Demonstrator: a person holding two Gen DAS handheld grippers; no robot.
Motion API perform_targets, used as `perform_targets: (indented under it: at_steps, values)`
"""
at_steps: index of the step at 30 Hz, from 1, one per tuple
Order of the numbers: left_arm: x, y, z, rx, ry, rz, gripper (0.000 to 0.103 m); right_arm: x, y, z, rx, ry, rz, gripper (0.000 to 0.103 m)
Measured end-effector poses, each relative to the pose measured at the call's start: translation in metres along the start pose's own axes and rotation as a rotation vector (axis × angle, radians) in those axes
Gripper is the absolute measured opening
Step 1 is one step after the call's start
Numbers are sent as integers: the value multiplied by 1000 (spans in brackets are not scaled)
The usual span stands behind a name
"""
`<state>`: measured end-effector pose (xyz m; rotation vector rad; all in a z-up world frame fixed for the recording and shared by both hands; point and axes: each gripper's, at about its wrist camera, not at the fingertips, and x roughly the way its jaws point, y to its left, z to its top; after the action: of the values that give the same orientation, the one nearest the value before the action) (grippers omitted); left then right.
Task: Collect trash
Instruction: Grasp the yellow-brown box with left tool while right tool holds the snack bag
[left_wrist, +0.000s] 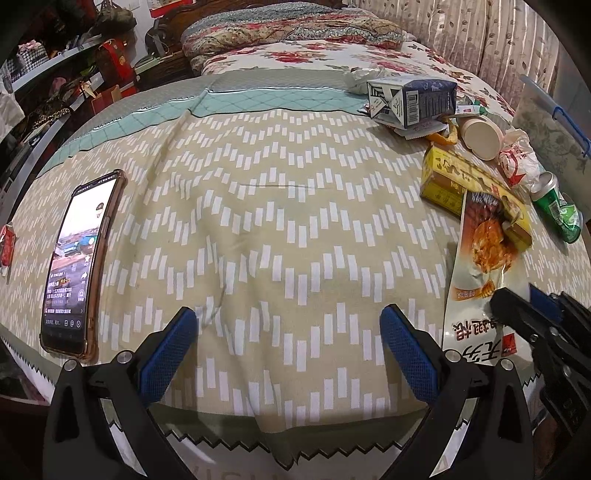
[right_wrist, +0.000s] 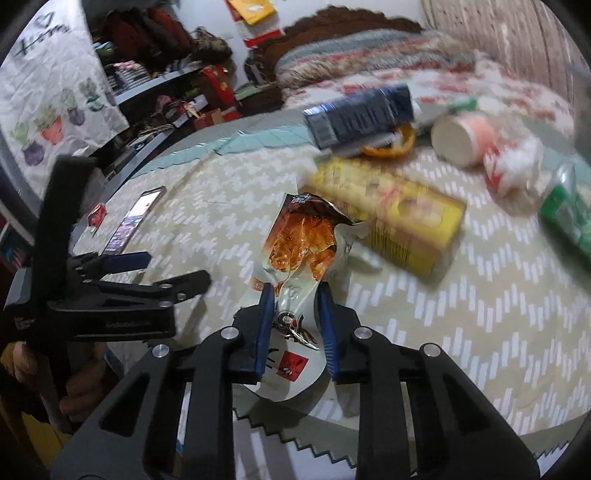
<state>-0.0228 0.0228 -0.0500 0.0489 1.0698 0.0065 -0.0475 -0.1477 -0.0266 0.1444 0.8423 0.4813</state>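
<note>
right gripper (right_wrist: 295, 317) jaws pinch the glossy, crinkled snack pouch (right_wrist: 299, 240); left gripper (left_wrist: 288, 343) jaws wide over woven cloth (left_wrist: 277, 221).

- One snack pouch (right_wrist: 303, 236)
- One yellow box (left_wrist: 454, 173)
- One blue carton (left_wrist: 413, 99)
- One paper cup (left_wrist: 480, 134)
- One green can (left_wrist: 556, 206)
- One phone (left_wrist: 79, 266)
- My two tools: left tool (left_wrist: 288, 350), right tool (right_wrist: 295, 325)

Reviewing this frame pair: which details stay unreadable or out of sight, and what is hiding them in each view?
- Right wrist view: motion blur smears the print on the yellow box, blue carton and green can.
- Right wrist view: the lower part of the snack bag is covered by the right gripper, so the pads' contact is unclear.
- Left wrist view: the right gripper covers part of the bag's lower print.
- Left wrist view: the phone screen text is too small.
- Neither view shows a trash bin.
</note>
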Motion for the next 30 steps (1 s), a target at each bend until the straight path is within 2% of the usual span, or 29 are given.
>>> perform_targets:
  at_steps: [7,11,20,23,26,30]
  values:
    - [0,0,0,0,0,0,95,-20,8,5,-72,-103,-88,24]
    - [1,0,0,0,0,0,95,-25,1,6,-62,-121,-131,24]
    - [1,-1,1,2,3,-2,95,-31,-19,11,-7,-148,-157,24]
    - [0,-1,10,24,-14,-8,90,-42,-31,13,21,-186,-178,24]
    - [-8,-7,27,63,-52,-53,89,-53,-49,13,72,-213,-193,24]
    - [-22,-30,58,110,-86,-181,89,-63,-72,9,144,-233,-206,24]
